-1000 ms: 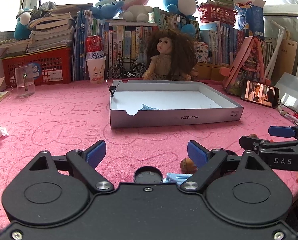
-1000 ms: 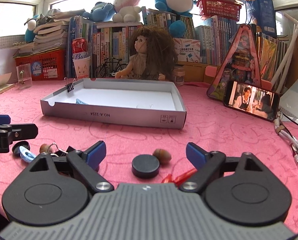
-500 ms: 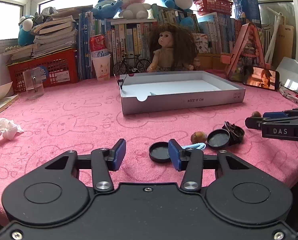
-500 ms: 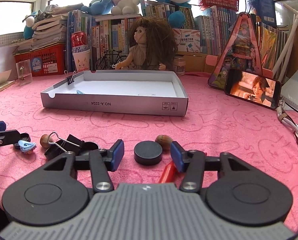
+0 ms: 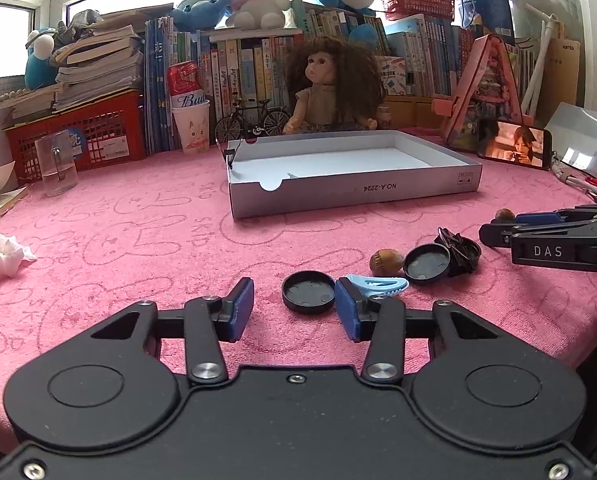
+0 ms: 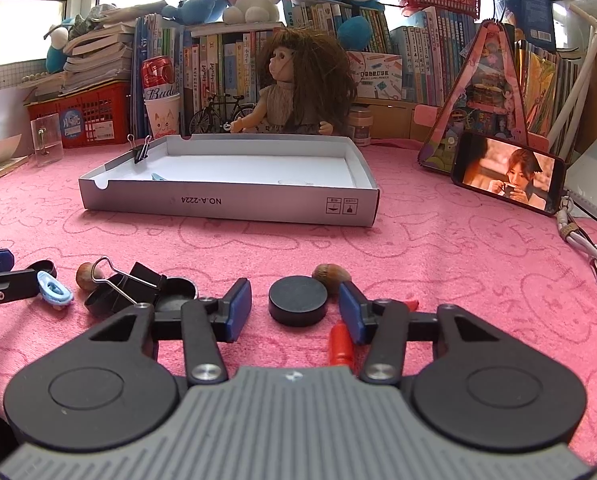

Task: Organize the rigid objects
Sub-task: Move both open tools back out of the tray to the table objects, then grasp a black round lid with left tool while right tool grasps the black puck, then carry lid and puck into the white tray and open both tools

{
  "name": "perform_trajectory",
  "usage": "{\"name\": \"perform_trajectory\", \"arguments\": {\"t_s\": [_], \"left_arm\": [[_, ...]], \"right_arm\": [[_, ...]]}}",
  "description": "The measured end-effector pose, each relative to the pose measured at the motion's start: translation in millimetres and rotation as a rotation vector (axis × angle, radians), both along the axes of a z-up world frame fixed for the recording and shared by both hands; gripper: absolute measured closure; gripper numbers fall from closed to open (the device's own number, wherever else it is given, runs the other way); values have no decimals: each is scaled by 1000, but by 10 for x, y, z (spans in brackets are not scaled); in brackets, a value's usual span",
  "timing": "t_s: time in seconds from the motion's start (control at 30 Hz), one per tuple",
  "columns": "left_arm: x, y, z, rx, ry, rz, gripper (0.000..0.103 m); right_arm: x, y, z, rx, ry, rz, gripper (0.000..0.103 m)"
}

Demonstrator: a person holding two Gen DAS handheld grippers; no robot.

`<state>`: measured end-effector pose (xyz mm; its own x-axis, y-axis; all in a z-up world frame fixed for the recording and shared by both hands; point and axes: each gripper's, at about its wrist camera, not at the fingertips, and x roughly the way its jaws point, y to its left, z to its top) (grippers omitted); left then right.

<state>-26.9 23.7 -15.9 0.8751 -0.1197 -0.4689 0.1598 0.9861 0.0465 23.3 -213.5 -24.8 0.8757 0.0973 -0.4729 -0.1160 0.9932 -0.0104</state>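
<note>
- Closing in from a wide spread a second ago, the left gripper [image 5: 294,310] is being held released around a black cap [image 5: 308,291], with nothing clasped yet.
- The right gripper [image 6: 294,310] is likewise being narrowed around a black disc [image 6: 297,305], its jaws apart and not yet touching it.
- Two pickups are judged to be underway at once, each piece being lined up for a pinch.
- Beside them, a blue clip [image 5: 378,283], two nuts [image 5: 385,261] [image 6: 330,273], a second cap [image 5: 426,266] and a binder clip [image 6: 128,286] are being left loose on the pink cloth [image 5: 138,240].
- The cardboard tray [image 6: 234,204] is lying well beyond, holding one blue clip [image 6: 159,176]; another binder clip [image 6: 140,153] is gripping its rim.
</note>
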Motion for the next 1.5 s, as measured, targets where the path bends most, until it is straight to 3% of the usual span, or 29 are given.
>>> {"name": "perform_trajectory", "arguments": {"t_s": [0.33, 0.4, 0.47, 0.57, 1.5], "left_arm": [[107, -41, -36, -20, 7, 14, 59], [133, -39, -35, -31, 10, 20, 64], [152, -39, -29, -33, 10, 21, 72], [170, -39, -27, -38, 13, 29, 73], [592, -81, 332, -115, -13, 51, 73]], "right_arm": [[-3, 2, -3, 0, -1, 0, 49], [1, -1, -2, 3, -1, 3, 51], [2, 0, 3, 4, -3, 3, 59], [-1, 12, 11, 0, -5, 7, 66], [171, -58, 213, 71, -26, -28, 66]]}}
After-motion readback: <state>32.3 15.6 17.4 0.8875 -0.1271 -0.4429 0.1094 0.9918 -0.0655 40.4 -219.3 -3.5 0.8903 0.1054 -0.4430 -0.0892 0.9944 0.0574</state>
